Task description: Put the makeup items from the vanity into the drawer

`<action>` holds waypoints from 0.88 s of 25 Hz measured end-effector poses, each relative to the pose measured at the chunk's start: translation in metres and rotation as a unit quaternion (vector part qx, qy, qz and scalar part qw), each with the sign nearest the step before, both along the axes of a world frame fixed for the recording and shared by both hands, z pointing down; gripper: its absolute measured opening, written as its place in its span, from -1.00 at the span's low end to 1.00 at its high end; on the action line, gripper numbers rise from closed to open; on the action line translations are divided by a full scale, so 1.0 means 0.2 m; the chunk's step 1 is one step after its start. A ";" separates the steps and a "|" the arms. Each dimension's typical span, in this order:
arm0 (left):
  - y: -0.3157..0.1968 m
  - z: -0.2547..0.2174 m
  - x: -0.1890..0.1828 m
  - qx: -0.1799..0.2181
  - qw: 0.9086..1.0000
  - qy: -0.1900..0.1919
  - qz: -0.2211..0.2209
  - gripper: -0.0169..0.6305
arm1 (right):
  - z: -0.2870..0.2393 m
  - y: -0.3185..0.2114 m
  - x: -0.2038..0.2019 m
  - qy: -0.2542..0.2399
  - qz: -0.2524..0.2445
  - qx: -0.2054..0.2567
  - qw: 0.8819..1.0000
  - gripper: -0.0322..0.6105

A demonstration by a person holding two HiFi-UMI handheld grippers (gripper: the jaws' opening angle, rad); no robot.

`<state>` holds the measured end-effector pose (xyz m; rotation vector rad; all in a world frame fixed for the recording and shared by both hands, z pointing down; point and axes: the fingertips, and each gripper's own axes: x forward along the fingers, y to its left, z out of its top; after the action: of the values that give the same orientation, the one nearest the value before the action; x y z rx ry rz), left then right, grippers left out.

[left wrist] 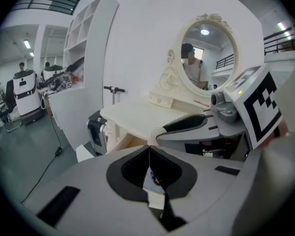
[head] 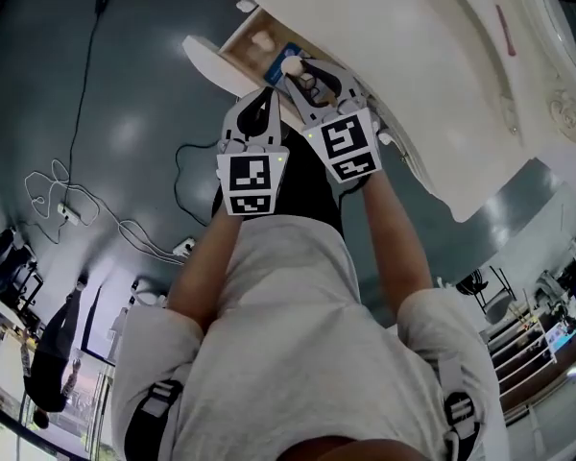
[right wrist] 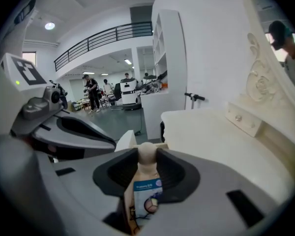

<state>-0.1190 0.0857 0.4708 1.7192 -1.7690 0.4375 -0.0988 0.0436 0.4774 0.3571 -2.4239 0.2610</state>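
Risk of slip at left gripper, pinched shut on thin packet, edge-on, little pad contact. Drawer open at twelve o'clock, just ahead. Right gripper clenched round bottle: could clip vanity edge at two o'clock, or drop short.

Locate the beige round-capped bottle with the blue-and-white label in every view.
Head view: upper centre, the beige bottle sits in the right gripper, beside the open drawer.
Left gripper view: not seen; only the right gripper's side shows.
Right gripper view: bottom centre, between the jaws.
Shared landmark: white vanity top.
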 end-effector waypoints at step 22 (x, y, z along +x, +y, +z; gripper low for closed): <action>0.11 0.32 -0.27 -0.037 0.998 -0.002 -0.043 -0.92 | 0.62 0.13 -0.22 0.115 -0.075 -0.065 0.988 -0.50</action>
<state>-0.1725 0.1076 0.5346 1.5854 -1.7993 0.4633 -0.1424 0.0694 0.6013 0.1369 -2.1801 0.2920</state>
